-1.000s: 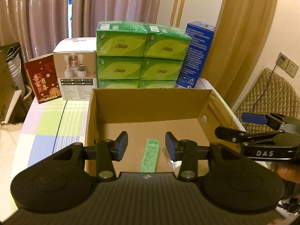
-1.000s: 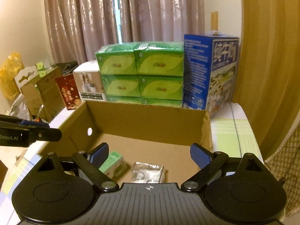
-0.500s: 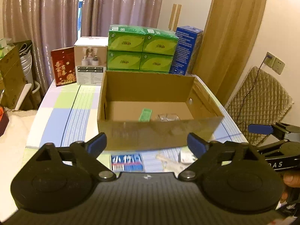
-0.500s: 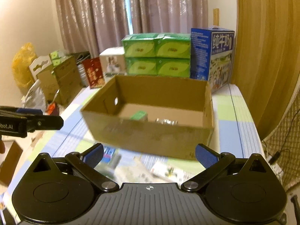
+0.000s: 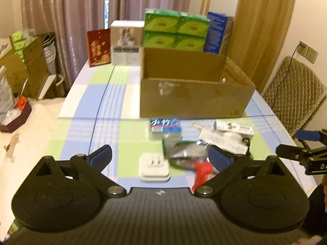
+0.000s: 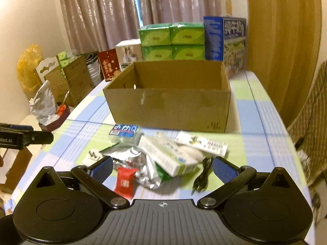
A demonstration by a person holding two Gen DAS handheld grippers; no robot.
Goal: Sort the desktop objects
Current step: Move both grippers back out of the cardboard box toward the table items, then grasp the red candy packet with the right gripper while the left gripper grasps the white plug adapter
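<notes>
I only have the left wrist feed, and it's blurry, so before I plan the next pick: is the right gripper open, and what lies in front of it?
Observer: The right gripper is open, jaws spread wide, holding nothing.
Operator: What's nearest its fingers?
Observer: A red packet lies just inside its left finger.
Operator: Anything by the other finger?
Observer: A bundled black cable lies just inside the right finger, beside a white-green box.
</notes>
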